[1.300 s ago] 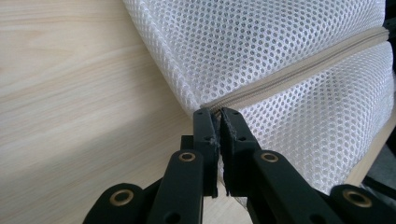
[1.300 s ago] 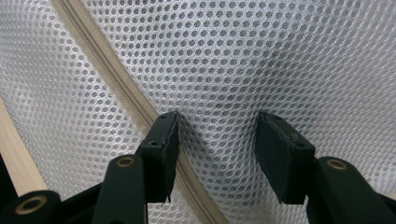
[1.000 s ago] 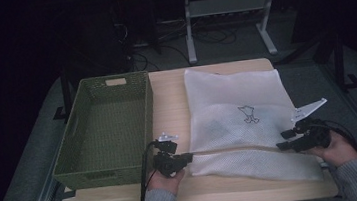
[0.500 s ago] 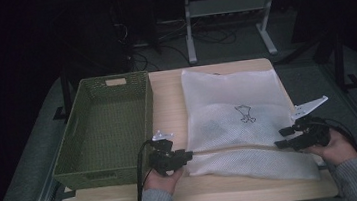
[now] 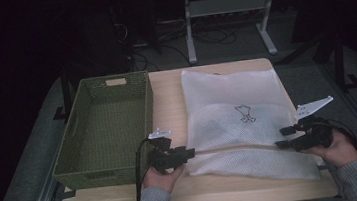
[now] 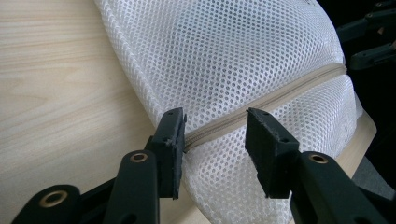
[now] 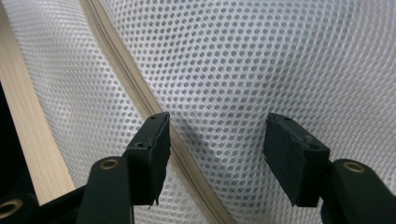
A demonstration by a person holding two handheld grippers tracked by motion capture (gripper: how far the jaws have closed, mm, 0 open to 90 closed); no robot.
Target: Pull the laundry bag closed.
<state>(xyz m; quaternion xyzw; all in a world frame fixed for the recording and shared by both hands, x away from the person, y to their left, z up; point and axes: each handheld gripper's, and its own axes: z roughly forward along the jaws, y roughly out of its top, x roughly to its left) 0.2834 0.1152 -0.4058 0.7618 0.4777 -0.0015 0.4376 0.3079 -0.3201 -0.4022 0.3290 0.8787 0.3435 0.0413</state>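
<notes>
From the high view, a white mesh laundry bag (image 5: 236, 119) lies flat on the wooden table (image 5: 166, 101), right of a green basket (image 5: 104, 128); the left gripper (image 5: 188, 153) sits at one end of its beige zipper (image 5: 236, 146) and the right gripper (image 5: 283, 138) at the other, likely to work it. In the left gripper view, the jaws gape apart, holding nothing, straddling the zipper's end (image 6: 205, 133). In the right gripper view, the jaws stand wide over the mesh (image 7: 233, 70), empty, zipper (image 7: 140, 93) beside one jaw.
</notes>
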